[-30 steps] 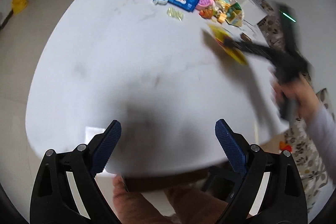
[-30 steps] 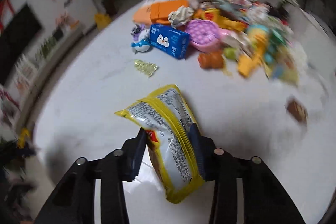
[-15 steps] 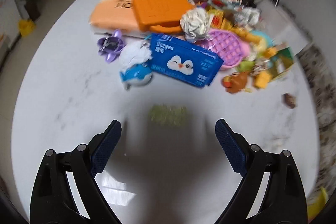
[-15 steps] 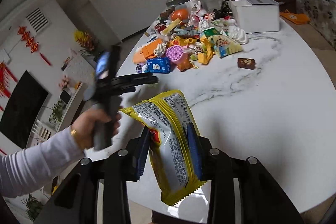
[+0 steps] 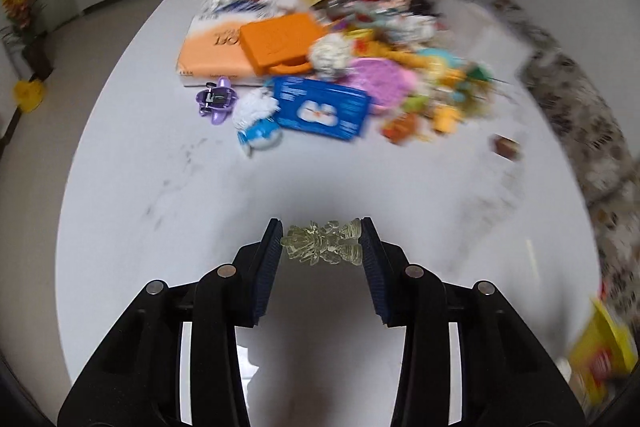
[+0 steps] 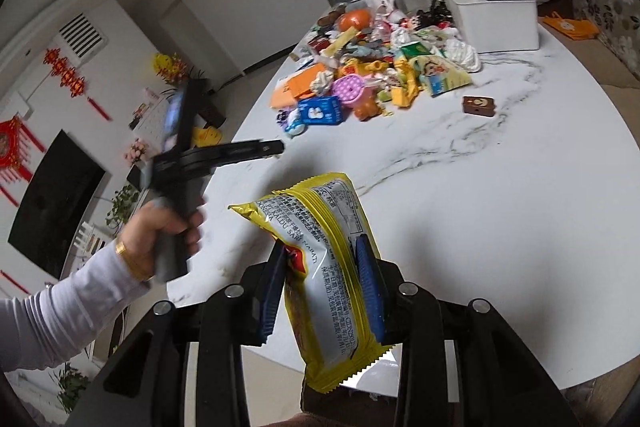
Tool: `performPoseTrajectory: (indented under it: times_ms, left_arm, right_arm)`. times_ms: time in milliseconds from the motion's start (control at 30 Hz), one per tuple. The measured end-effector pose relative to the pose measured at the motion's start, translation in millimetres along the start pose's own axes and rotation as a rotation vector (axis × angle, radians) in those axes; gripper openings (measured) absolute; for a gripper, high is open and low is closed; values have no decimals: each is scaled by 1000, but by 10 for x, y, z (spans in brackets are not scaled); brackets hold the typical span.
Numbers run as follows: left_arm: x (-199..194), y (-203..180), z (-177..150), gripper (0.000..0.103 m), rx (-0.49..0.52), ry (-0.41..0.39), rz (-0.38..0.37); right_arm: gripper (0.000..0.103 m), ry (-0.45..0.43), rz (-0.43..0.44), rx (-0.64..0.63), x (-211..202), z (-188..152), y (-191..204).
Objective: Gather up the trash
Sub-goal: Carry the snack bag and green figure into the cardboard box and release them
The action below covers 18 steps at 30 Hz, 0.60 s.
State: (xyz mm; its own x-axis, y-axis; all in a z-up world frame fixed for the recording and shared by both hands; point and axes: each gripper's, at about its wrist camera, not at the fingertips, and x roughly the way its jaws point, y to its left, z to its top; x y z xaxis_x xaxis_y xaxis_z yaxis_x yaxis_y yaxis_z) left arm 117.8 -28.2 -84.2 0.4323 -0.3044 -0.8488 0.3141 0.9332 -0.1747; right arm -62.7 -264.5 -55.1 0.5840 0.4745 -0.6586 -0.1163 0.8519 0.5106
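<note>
Two loads up: left tongs (image 5: 321, 243) pinch a crinkled clear wrapper (image 5: 321, 241) by its ends, right tongs (image 6: 322, 281) clamp the yellow snack bag (image 6: 326, 267); the flimsy wrapper could slip free.

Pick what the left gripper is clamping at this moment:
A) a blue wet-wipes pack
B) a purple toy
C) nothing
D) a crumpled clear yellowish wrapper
D: the left gripper has its blue pads pressed against both ends of the crumpled clear yellowish wrapper, above the white marble table.
</note>
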Motion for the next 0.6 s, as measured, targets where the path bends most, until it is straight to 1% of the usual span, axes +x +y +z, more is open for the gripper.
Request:
performPoseTrajectory:
  times_ms: [33,133,200,300,367,400,467,500,567,600]
  left_arm:
    - [-121,-32,-67,39,19,-5,-18]
    - [-573,-138,-460,39,81,-6,-52]
    - [-808,-241,-713,39,116,7,-60]
    - [-1108,-349,-1134,39,133,70,-131]
    - [-1233,-461,-1436,39,168,121,-147]
    - [-1253,-501,-1560,39,180,146,-152]
    - [-1244,-581,-1844,39,187,223,-182]
    - [-1188,-621,-2007,39,192,268,-203]
    - [-996,-649,-2259,39,197,349,-202]
    - [-918,-637,-2347,39,183,371,-205]
  right_arm:
    - [35,10,11,-4,-2,-12,30]
    - [35,42,33,-35,-22,-68,143]
    - [35,71,48,-51,-40,-123,214]
    - [35,145,82,-84,-81,-263,337]
    - [35,198,99,-99,-100,-370,391]
    - [35,240,107,-111,-108,-464,428]
    - [35,299,112,-125,-114,-612,458]
    - [35,337,118,-120,-107,-726,460]
    - [35,381,115,-100,-77,-907,433]
    - [35,408,107,-83,-43,-1036,393]
